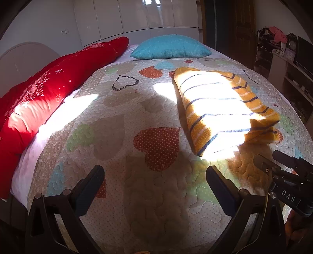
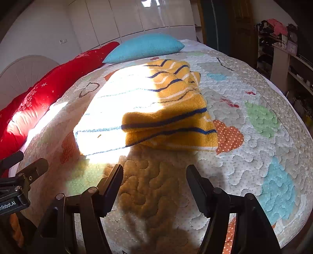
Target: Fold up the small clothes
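A small yellow knit garment with navy and white stripes (image 1: pixel 225 109) lies folded on the quilted bed cover, partly in bright sunlight. In the right wrist view the garment (image 2: pixel 156 109) lies just ahead, its near part doubled over in layers. My left gripper (image 1: pixel 155 175) is open and empty, hovering over the quilt to the garment's lower left. My right gripper (image 2: pixel 154 175) is open and empty, just short of the garment's near edge. The right gripper's body shows at the right edge of the left wrist view (image 1: pixel 283 175).
The quilt (image 1: pixel 137 195) has heart patches. A long red pillow (image 1: pixel 49 93) lies along the left side, a turquoise cushion (image 1: pixel 170 46) at the far end. White wardrobe doors (image 1: pixel 137 15) stand behind. Cluttered shelves (image 1: pixel 283 58) stand at the right.
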{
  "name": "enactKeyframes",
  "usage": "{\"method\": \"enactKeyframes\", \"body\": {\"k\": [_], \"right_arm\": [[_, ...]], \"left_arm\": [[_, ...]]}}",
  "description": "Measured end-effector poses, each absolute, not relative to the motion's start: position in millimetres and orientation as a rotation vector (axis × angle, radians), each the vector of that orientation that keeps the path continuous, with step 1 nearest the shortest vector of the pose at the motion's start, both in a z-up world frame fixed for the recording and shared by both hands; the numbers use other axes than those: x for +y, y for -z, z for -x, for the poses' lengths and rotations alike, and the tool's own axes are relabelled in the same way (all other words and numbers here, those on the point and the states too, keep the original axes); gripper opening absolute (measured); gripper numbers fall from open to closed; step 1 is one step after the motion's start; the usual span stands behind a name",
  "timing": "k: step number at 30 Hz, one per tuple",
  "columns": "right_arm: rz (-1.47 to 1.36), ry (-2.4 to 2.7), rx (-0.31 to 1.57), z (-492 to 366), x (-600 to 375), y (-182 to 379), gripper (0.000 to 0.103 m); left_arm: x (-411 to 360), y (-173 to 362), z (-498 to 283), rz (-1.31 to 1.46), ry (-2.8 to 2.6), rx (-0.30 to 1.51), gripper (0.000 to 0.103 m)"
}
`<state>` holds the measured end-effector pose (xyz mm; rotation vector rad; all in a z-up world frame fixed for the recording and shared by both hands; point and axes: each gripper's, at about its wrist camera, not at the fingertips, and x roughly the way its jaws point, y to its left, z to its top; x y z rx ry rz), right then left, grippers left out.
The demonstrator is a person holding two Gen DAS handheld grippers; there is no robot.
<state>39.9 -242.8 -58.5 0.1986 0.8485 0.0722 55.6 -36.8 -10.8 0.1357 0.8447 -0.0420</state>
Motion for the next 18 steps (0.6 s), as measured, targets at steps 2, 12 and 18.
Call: {"method": "enactKeyframes", "body": {"k": [2, 12, 18], "right_arm": [[-0.193, -0.07, 0.849, -40, -243, 59, 0.073], [-0.203, -0.06, 0.856, -40, -247, 63, 0.074], [-0.199, -0.063, 0.86, -40, -247, 64, 0.074]], "left_arm": [[-38, 12, -56, -0.136, 0.046, 0.852, 0.103], [-40, 21, -58, -0.135, 0.052, 0.895, 0.103], [-40, 24, -59, -0.131, 0.052, 0.905, 0.103]]}}
